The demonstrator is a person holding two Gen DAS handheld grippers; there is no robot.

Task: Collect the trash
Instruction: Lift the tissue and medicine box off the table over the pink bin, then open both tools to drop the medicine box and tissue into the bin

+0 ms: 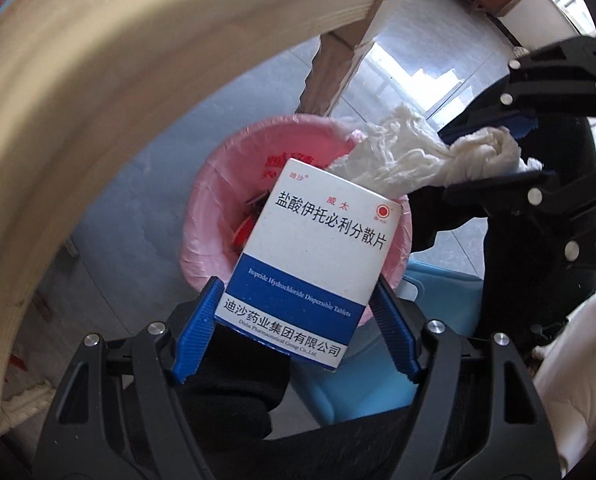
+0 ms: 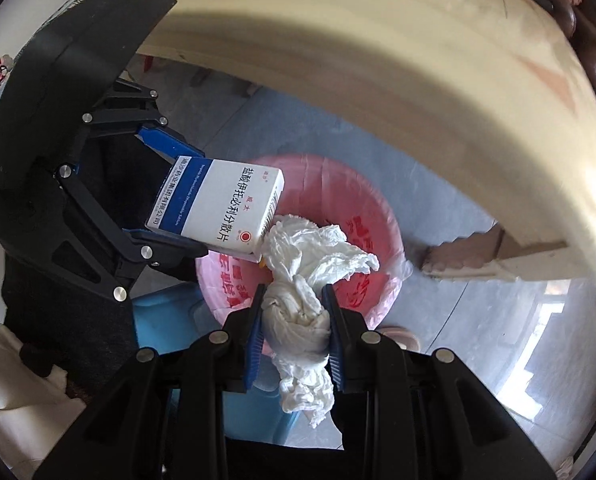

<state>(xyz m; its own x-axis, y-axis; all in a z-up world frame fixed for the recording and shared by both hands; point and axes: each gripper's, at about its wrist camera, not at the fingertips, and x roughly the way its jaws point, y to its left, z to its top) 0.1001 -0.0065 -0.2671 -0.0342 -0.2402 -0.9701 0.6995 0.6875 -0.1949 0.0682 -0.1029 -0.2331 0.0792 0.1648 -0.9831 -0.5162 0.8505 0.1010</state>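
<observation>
In the left wrist view, the left claw clamps a white-and-blue cardboard medicine box between its blue ribbed pads at lower centre. The box hangs over the round bin lined with a pink plastic bag in mid-frame. At right, a crumpled white tissue wad reaches in from the right claw. The cream desk edge arcs across the upper left.

In the right wrist view, the right claw at lower centre is squeezed tight on the twisted tissue, above the bin's near rim. The left claw holds the box at left of centre, its corner touching or just beside the tissue.

Risks, as I judge them: the box sits partly over the rim, so letting go here could tip it onto the grey floor. The loose tissue tail may snag the pads or the box.
</observation>
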